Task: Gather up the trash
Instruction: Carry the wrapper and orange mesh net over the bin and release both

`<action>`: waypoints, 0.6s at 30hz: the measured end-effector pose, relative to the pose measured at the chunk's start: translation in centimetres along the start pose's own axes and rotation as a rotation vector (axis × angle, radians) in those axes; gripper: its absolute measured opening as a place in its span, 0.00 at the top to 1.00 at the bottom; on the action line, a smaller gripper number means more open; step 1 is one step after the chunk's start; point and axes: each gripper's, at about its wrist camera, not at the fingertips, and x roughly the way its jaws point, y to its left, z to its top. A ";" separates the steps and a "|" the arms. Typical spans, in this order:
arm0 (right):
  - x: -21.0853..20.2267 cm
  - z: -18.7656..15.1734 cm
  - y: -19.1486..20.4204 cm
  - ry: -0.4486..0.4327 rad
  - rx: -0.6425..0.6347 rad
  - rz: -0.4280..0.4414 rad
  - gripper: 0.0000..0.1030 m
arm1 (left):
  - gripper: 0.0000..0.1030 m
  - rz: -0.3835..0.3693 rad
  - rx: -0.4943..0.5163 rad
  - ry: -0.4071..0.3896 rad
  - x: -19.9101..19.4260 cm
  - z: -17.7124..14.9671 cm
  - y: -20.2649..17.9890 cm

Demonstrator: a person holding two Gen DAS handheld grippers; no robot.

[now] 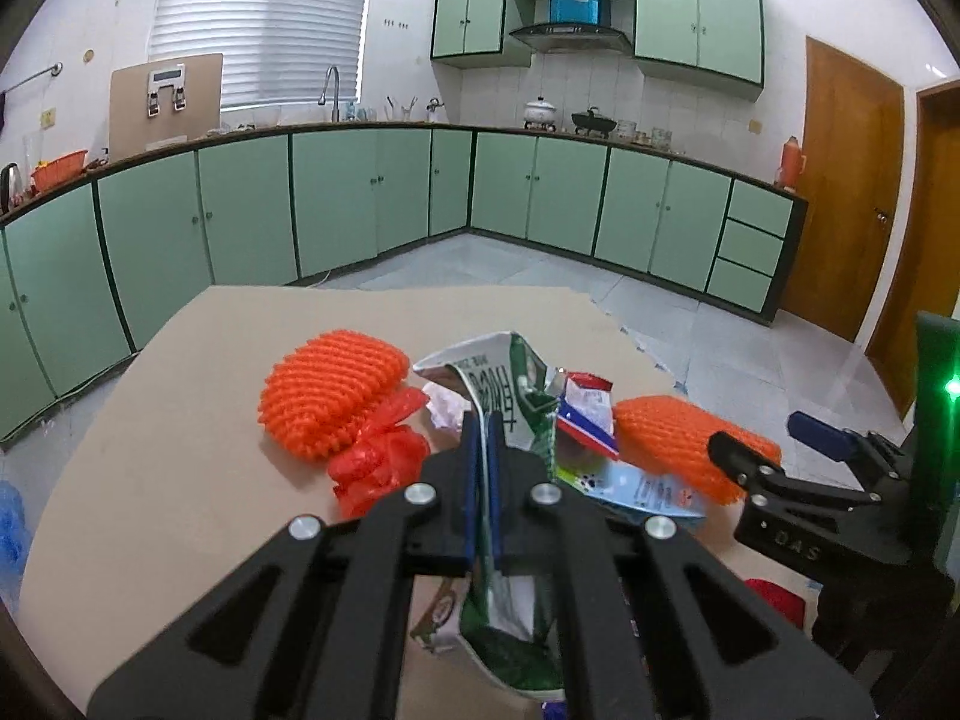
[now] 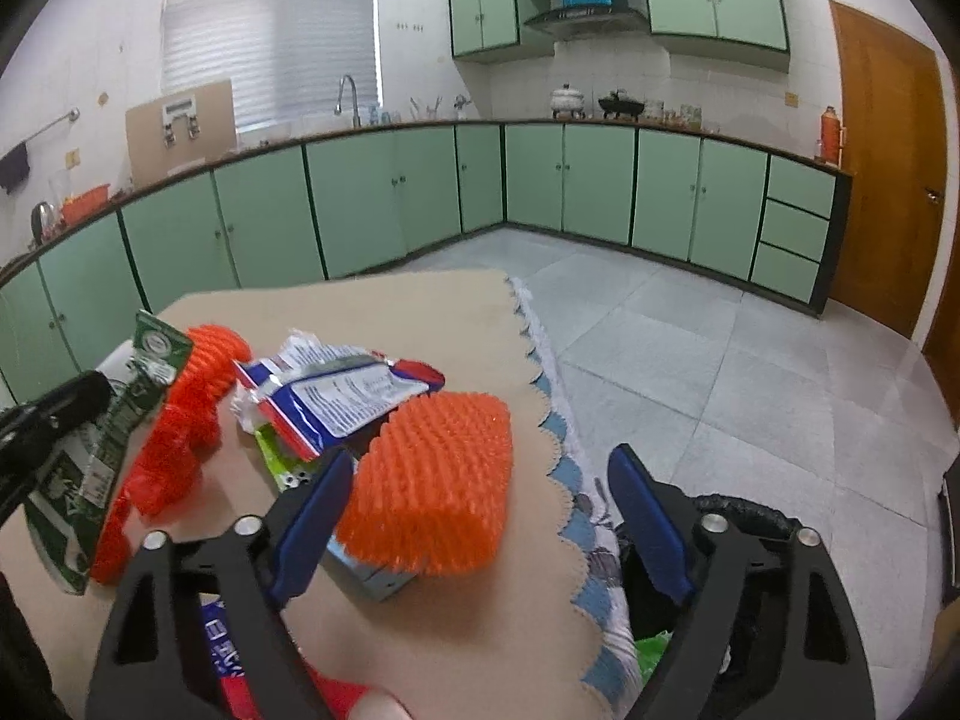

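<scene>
My left gripper [image 1: 483, 438] is shut on a crumpled green and white carton [image 1: 510, 384], held above the tan table [image 1: 198, 420]; the carton also shows at the left of the right wrist view [image 2: 114, 420]. On the table lie an orange foam net [image 1: 333, 396], a red plastic bag [image 1: 378, 456], a blue, white and red wrapper [image 2: 342, 390] and a second orange foam net [image 2: 432, 480]. My right gripper [image 2: 480, 492] is open around this second net, its left finger beside it; it also shows at the right of the left wrist view [image 1: 774, 438].
A black trash bag [image 2: 744, 516] hangs off the table's right edge, beside a scalloped patterned cloth [image 2: 576, 480]. Green kitchen cabinets [image 1: 360, 198] line the far walls past a tiled floor. A wooden door [image 2: 888, 168] stands at the right.
</scene>
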 end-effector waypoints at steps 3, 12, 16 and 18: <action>1.4 -0.1 0.0 0.043 0.000 0.010 0.33 | 0.98 0.007 0.001 0.015 0.7 -0.4 -0.1; 0.6 0.1 0.5 0.059 -0.028 0.167 0.89 | 0.98 0.006 0.005 0.012 0.6 -0.2 -0.3; -1.9 0.7 0.1 0.005 -0.002 0.210 0.89 | 0.98 -0.006 -0.004 -0.014 -0.6 0.1 0.0; -3.5 1.1 -0.5 -0.027 0.019 0.217 0.89 | 0.98 -0.018 -0.005 -0.033 -1.3 0.6 -0.2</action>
